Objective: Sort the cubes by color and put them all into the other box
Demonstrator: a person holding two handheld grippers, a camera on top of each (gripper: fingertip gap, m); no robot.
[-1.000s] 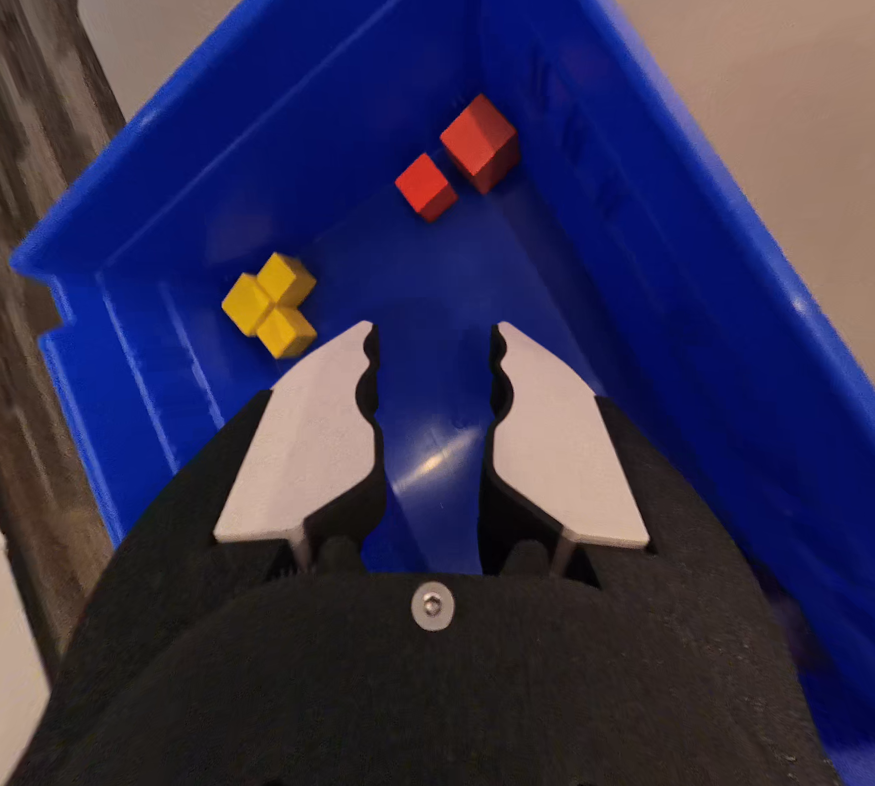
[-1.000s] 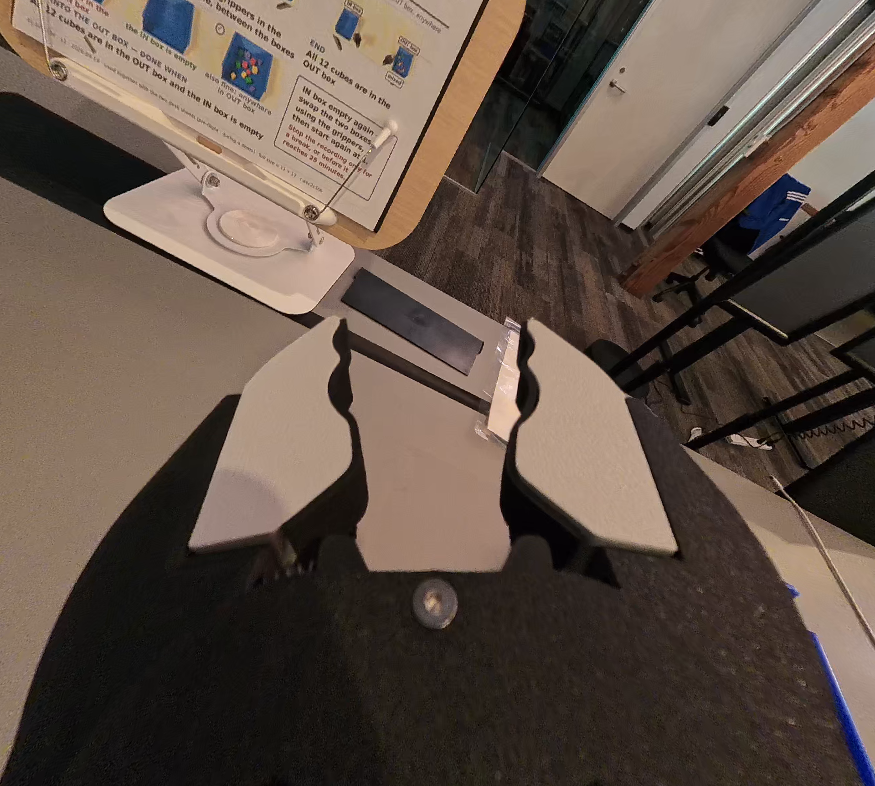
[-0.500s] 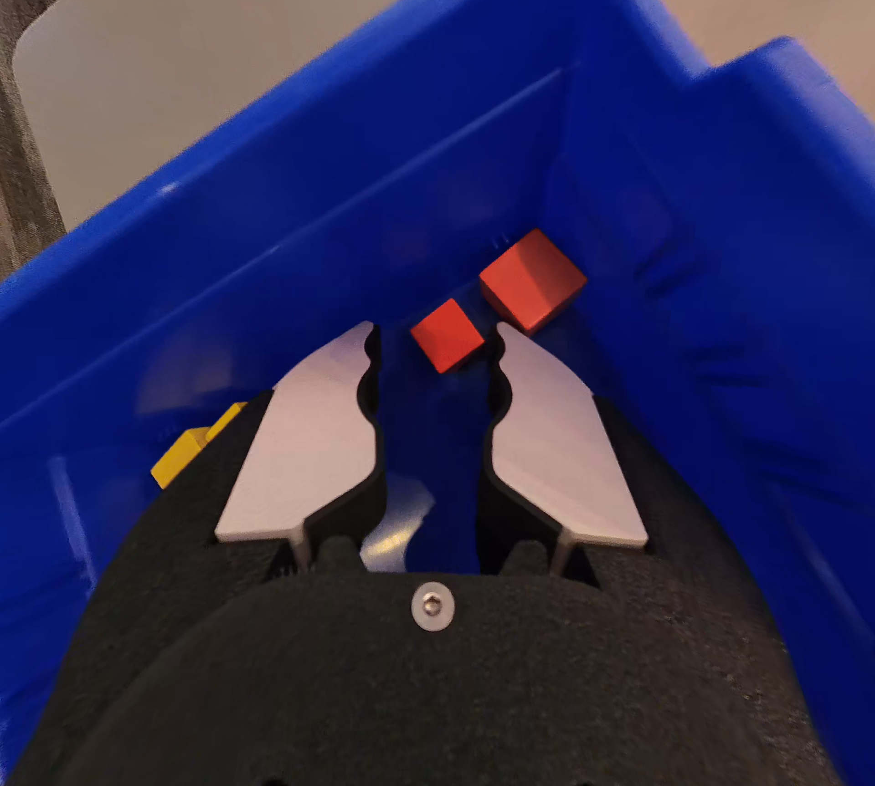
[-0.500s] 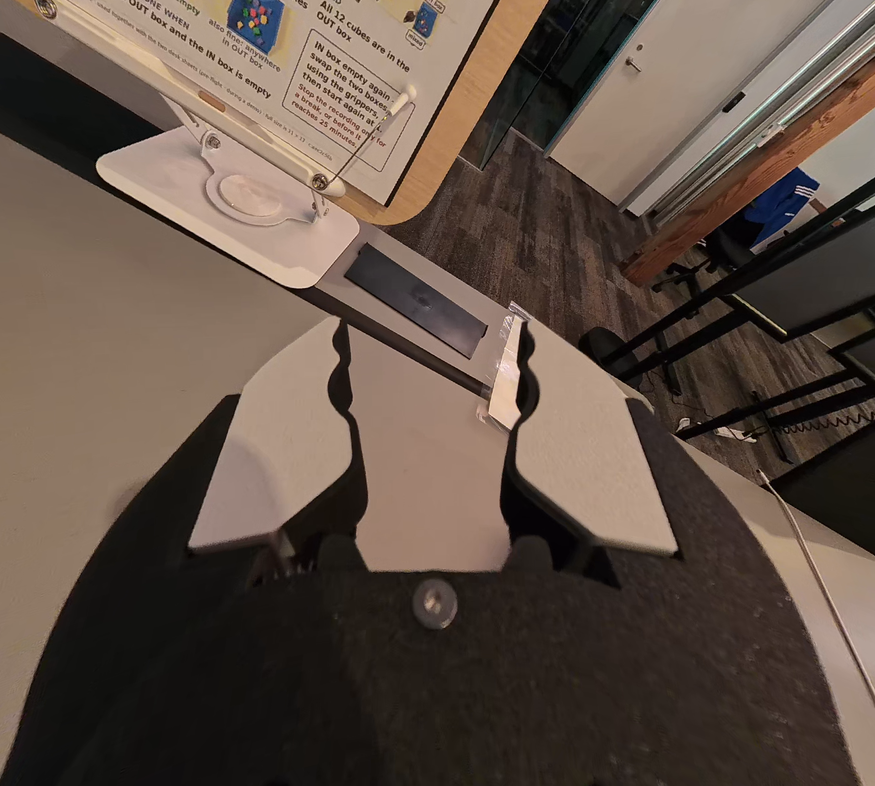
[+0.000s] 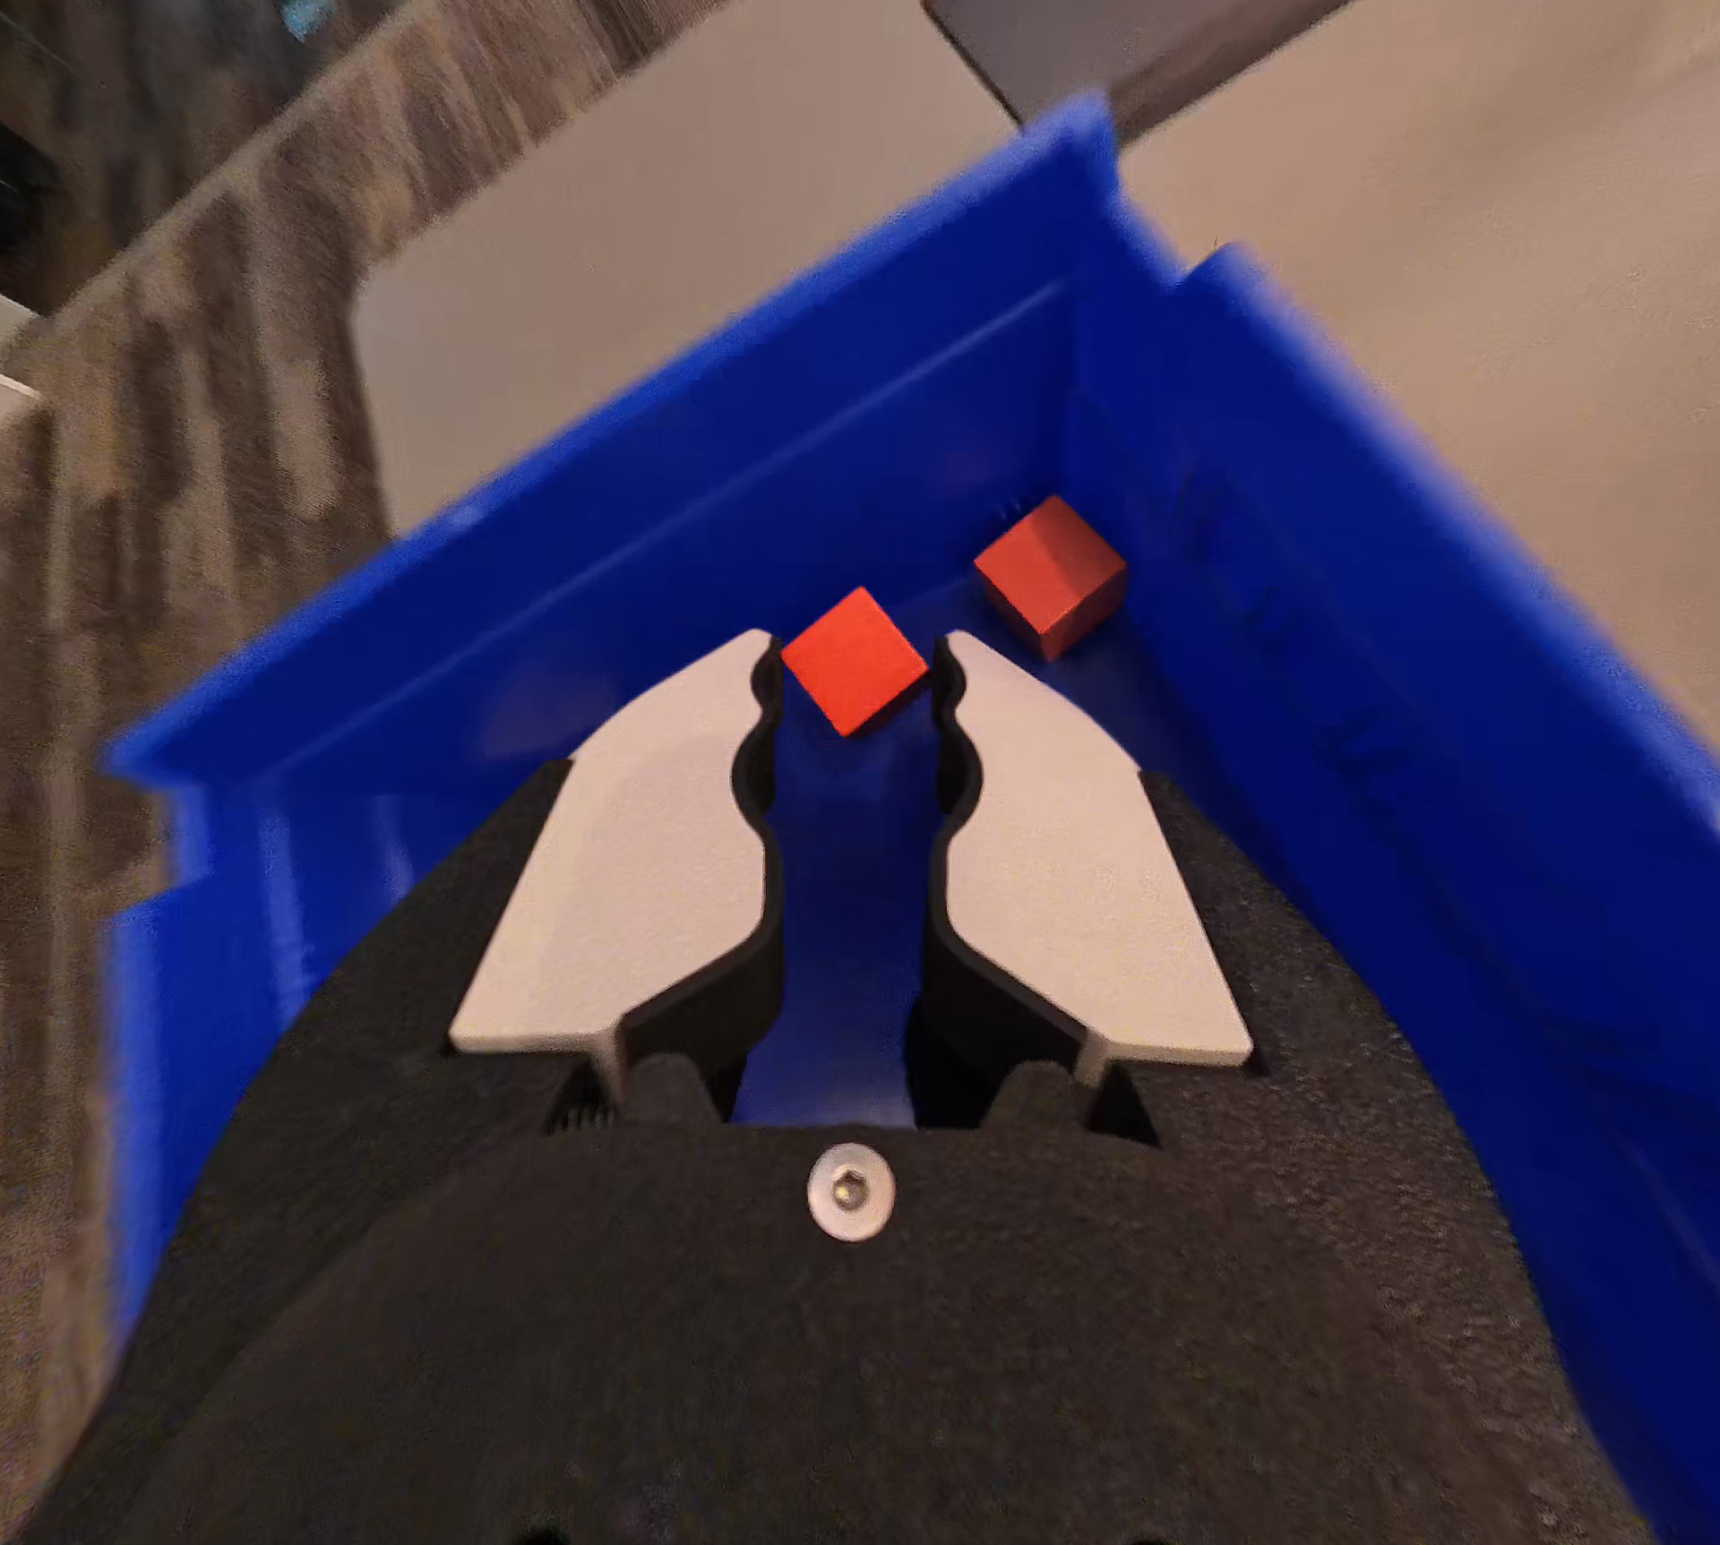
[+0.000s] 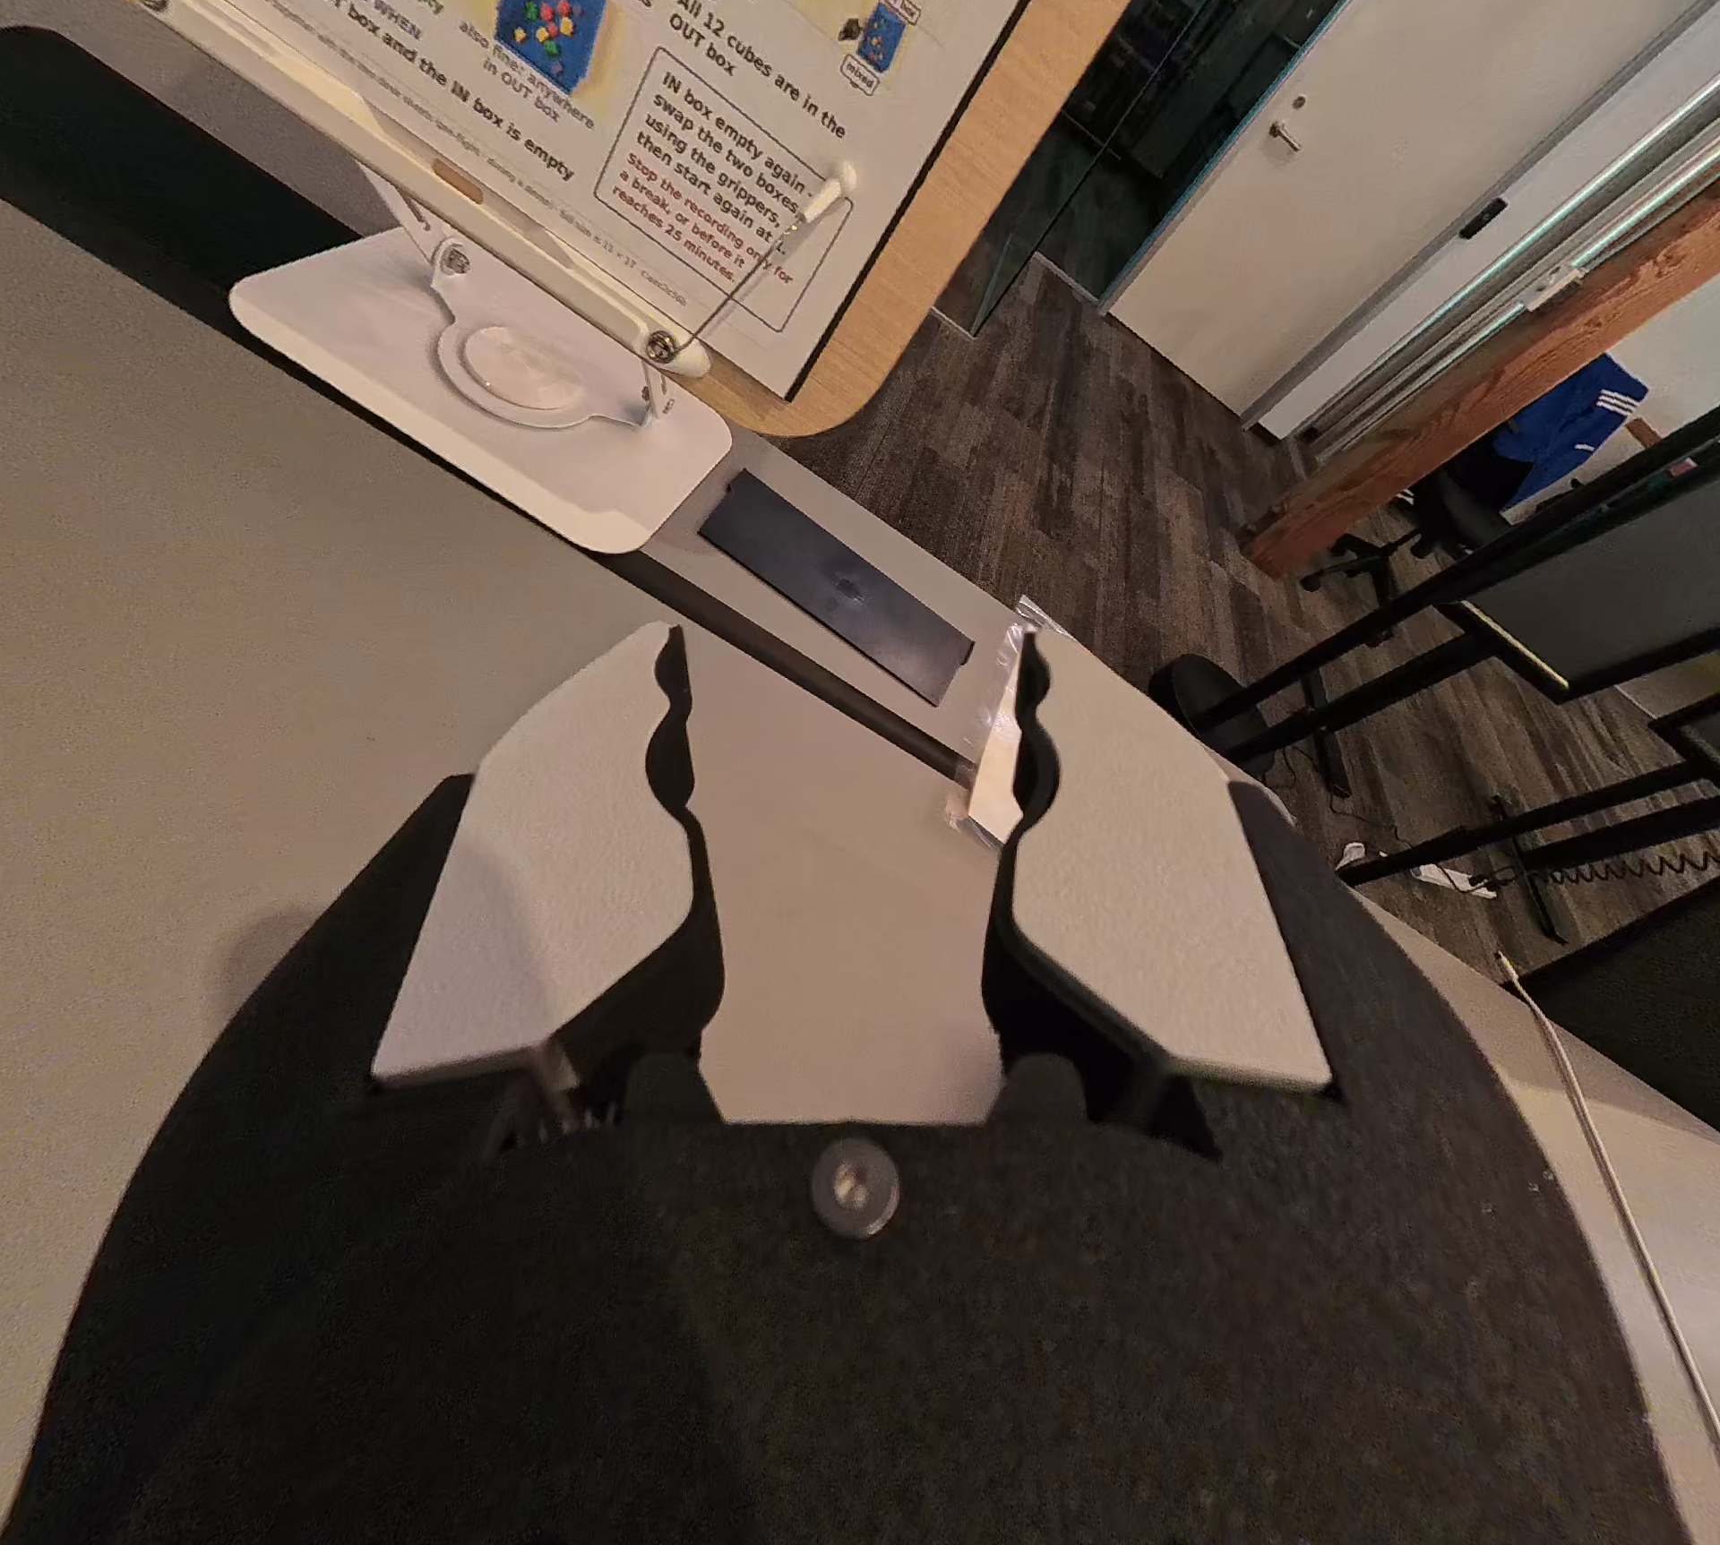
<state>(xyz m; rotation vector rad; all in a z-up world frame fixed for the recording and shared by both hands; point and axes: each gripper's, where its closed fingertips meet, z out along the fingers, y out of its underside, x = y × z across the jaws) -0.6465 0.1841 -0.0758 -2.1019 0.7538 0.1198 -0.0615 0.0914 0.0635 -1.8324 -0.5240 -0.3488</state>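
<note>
So we've got the left gripper [image 5: 852, 649] spread wide, small red cube [image 5: 854, 660] sitting corner-on right between its tips.

A pale grey table [image 6: 233, 616] is seen, with a white stand [image 6: 484, 384] carrying an instruction sheet [image 6: 651, 11] at 11 o'clock. Dark wood-patterned flooring [image 6: 1070, 458] is shown toward 1 o'clock, bounded by a white door [image 6: 1303, 132]. Black frames [image 6: 1489, 663], possibly desk legs, are glimpsed at 3 o'clock.
</note>
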